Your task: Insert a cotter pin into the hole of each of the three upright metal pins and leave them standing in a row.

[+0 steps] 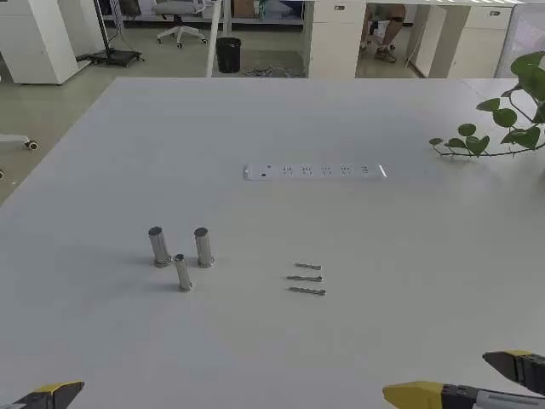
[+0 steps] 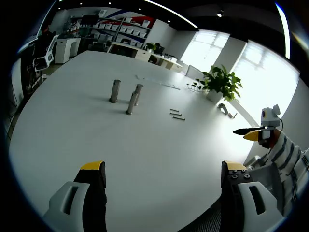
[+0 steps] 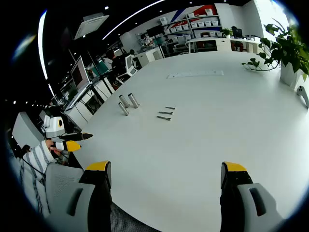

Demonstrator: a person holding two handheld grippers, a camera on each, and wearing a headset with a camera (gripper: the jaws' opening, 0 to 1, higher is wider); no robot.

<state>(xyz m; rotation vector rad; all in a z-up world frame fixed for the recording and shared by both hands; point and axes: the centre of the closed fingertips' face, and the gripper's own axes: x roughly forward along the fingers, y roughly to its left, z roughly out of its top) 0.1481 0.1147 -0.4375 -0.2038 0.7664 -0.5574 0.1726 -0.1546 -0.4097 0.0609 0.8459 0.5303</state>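
Left claw (image 2: 163, 166) and right claw (image 3: 165, 166) gape; power strip (image 1: 315, 171) beyond pins (image 1: 203, 247).

Cotter pins (image 1: 306, 279) tiny, detail lost, holes in metal pins (image 1: 203, 247) unreadable, left tool (image 1: 60, 394), right tool (image 1: 435, 376) cropped below

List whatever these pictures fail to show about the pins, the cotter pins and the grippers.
- Holes in the three metal pins: too small to find in any view.
- The cotter pins: in the head view, too small and blurred to tell looped end from legs.
- The left gripper: in the head view, the bottom edge cuts off all but a jaw tip.
- The right gripper: in the head view, its body is cut off at the bottom-right corner.
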